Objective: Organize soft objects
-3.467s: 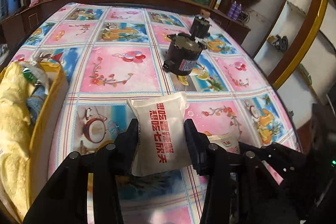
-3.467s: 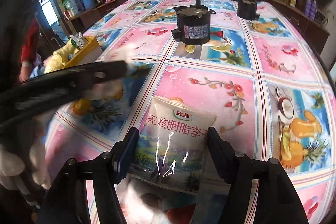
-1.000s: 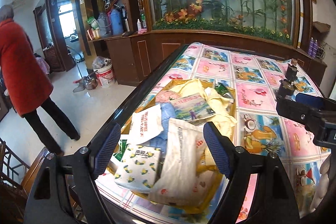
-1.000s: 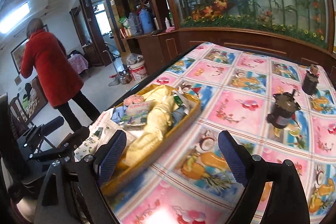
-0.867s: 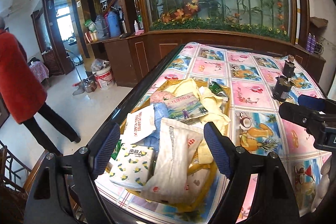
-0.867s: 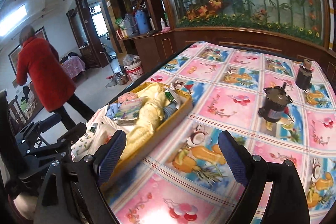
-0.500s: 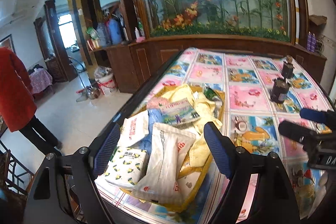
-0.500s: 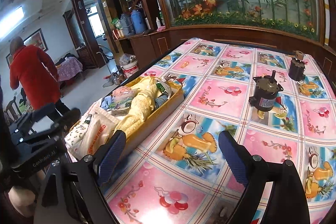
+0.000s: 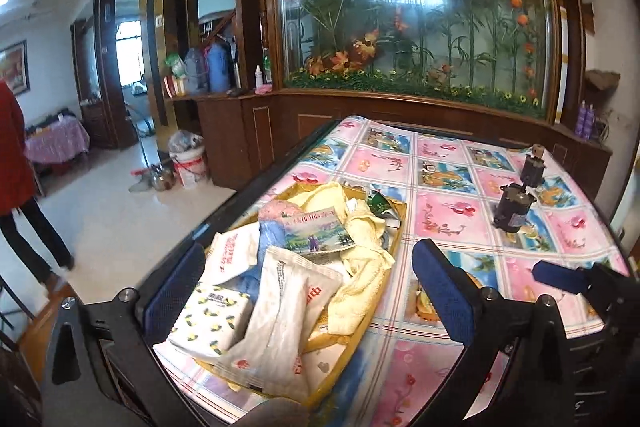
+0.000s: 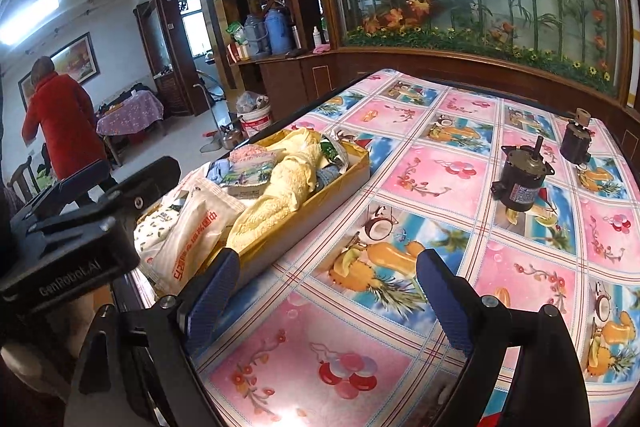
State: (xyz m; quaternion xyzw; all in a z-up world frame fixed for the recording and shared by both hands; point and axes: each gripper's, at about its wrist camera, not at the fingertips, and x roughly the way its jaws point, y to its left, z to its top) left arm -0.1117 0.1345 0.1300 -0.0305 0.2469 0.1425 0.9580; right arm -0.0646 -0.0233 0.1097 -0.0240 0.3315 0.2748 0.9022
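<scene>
Lower left of the left wrist view: the left gripper (image 9: 308, 291) hangs with jaws spread wide and empty above the yellow tray (image 9: 394, 251), which is heaped with soft packets (image 9: 280, 311) and a yellow towel (image 9: 360, 267) at the surface's left edge. The right gripper (image 10: 326, 293), jaws equally wide and empty, hovers over the bare tablecloth (image 10: 460, 155); the gathering step looks finished, and the next move is likely only tidying the overhanging packets. Legible writing: "GenRobot.AI" on the left gripper's body; the packets' red print is unreadable.
</scene>
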